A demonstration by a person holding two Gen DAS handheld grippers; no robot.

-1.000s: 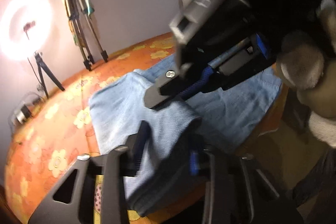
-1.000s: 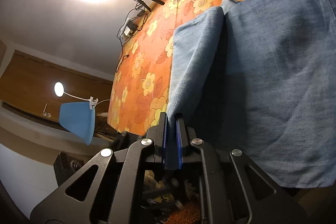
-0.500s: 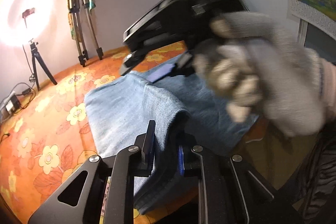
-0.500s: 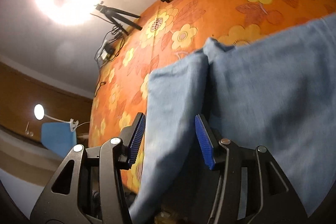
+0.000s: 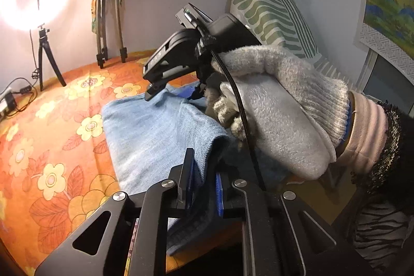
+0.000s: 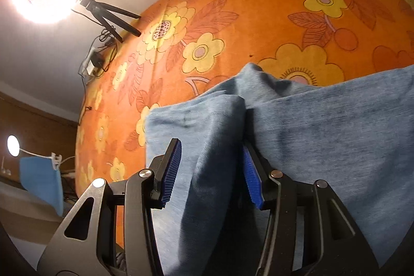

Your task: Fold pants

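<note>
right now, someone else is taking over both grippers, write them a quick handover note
Left gripper: jaws closing on a raised fold of the blue pants at the near edge of the bed.
Right gripper: open, cloth between the pads but not pinched; it sits farther along the same fold, held by a gloved hand.
Pants: lying on the orange floral bedspread, partly folded, layers stacked.
Done: at least one fold is in.
Left: probably regrip with the right, carry the fold over, flatten.
</note>
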